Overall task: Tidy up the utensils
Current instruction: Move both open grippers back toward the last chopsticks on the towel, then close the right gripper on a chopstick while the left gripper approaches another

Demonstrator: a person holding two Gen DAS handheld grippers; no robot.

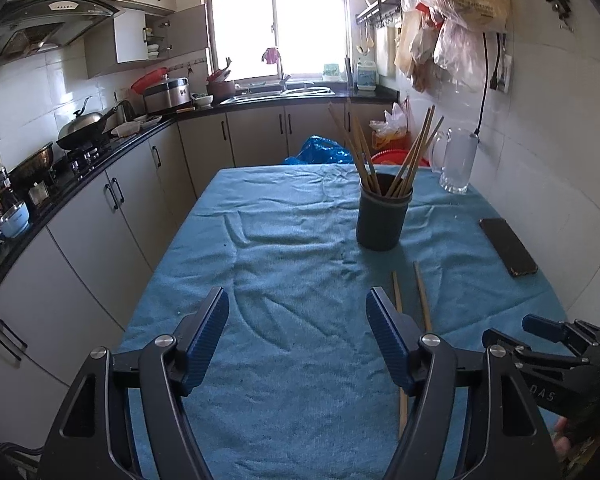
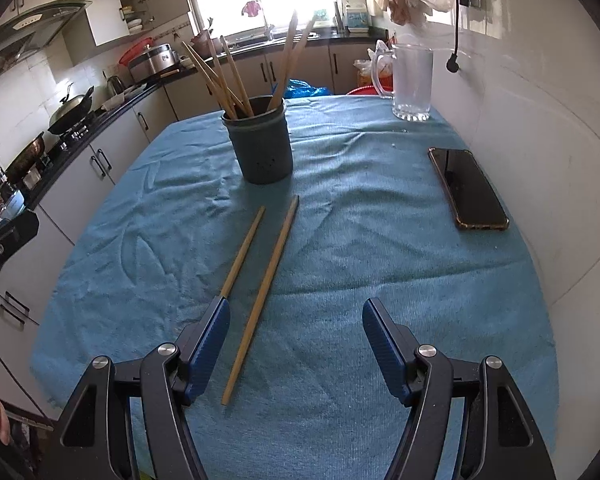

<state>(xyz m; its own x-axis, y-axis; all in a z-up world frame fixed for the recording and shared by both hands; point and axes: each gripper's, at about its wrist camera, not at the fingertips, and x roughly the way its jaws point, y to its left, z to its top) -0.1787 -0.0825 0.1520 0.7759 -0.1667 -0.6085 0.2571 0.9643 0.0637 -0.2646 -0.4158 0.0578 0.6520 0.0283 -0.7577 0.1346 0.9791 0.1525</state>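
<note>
- Both grippers gape wide and empty: the left gripper (image 1: 298, 330) fills the bottom of its own view above bare cloth, and the right gripper (image 2: 296, 340) does the same in its view, with its body also showing at the lower right edge of the left view.
- Blue tablecloth (image 2: 380, 280), wrinkled, covers the table across the middle of both frames.
- Dark holder (image 2: 260, 140) stands upright at upper centre of the right view, with a bunch of chopsticks (image 2: 220, 76) fanning out of its top.
- Glass pitcher (image 2: 414, 80) stands at the upper right, near the white wall and well apart from the holder.
- Black phone (image 2: 468, 188) lies flat at the right of the cloth, screen up.
- Two loose chopsticks (image 2: 266, 288) lie side by side on the cloth at centre frame, just below the holder; the left one's near end runs behind the right gripper's left finger (image 2: 208, 344), and whether they touch cannot be told. In the left view, the same pair sits beside that gripper's right finger (image 1: 388, 340).
</note>
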